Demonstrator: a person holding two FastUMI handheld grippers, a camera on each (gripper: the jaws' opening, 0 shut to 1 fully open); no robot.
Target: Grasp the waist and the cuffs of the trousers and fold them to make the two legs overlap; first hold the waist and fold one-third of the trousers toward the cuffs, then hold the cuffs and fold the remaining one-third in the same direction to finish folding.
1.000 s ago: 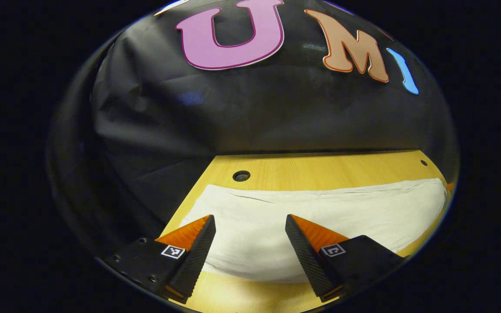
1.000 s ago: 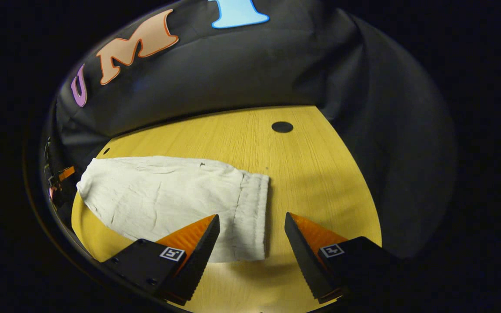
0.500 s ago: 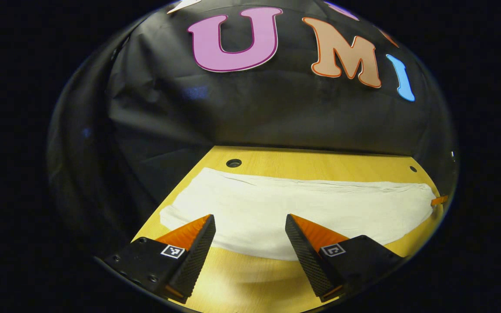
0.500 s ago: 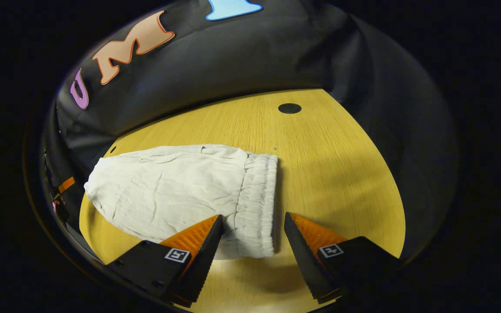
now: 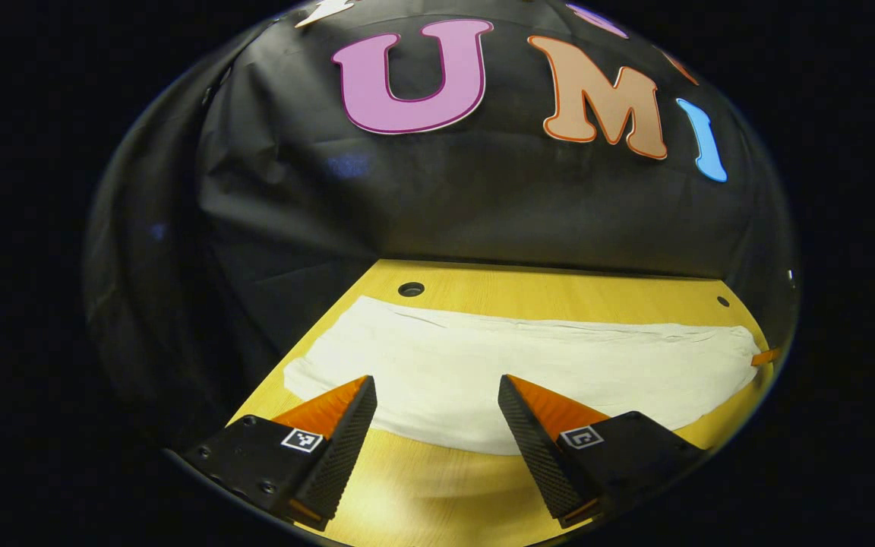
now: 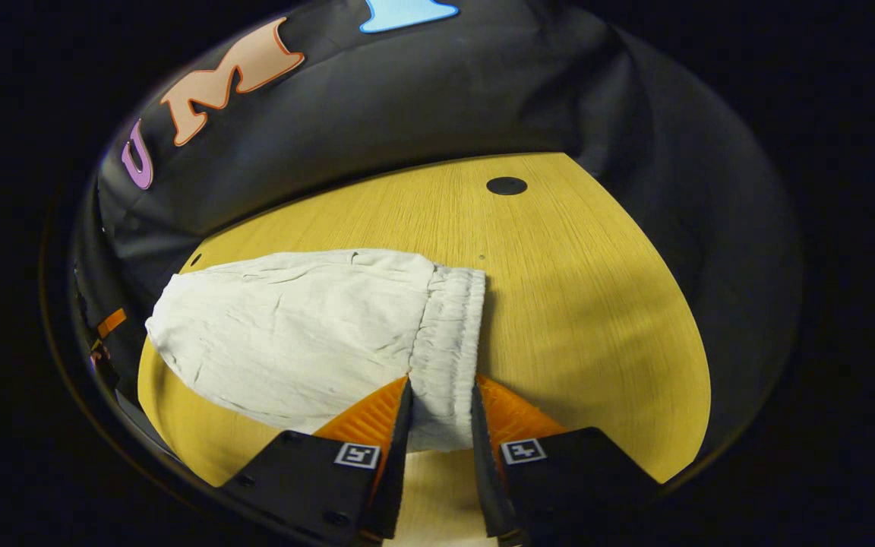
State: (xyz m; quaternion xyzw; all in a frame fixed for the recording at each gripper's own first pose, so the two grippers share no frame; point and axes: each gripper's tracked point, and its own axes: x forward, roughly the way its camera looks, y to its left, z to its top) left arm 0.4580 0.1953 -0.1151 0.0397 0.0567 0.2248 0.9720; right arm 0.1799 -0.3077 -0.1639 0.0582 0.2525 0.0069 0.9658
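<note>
where the trousers [image 6: 293, 334] lie flat on the tabletop [image 6: 582, 304], the right claw [image 6: 440, 395] is clenched on the gathered waist [image 6: 449, 342], one finger on each side of the waistband at its near corner, both pressing the cloth. trousers are white, wrinkled, already doubled lengthwise, running from the waist away toward the far left of the right gripper view. bare wood lies right of the waistband; a dark round hole [image 6: 506, 185] sits near the tabletop's far edge.

left gripper view: left claw [image 5: 437, 395] is released, fingers wide apart, hovering over the near edge of the trousers [image 5: 529, 372], no cloth between the fingers. the cloth stretches across this view as a long pale band, its left end near the tabletop's [image 5: 559, 285] left edge. a hole [image 5: 411, 289] sits just beyond the band at far left, a smaller one [image 5: 723, 301] at far right. a bit of the other claw [image 5: 764, 355] shows at the band's right end.
</note>
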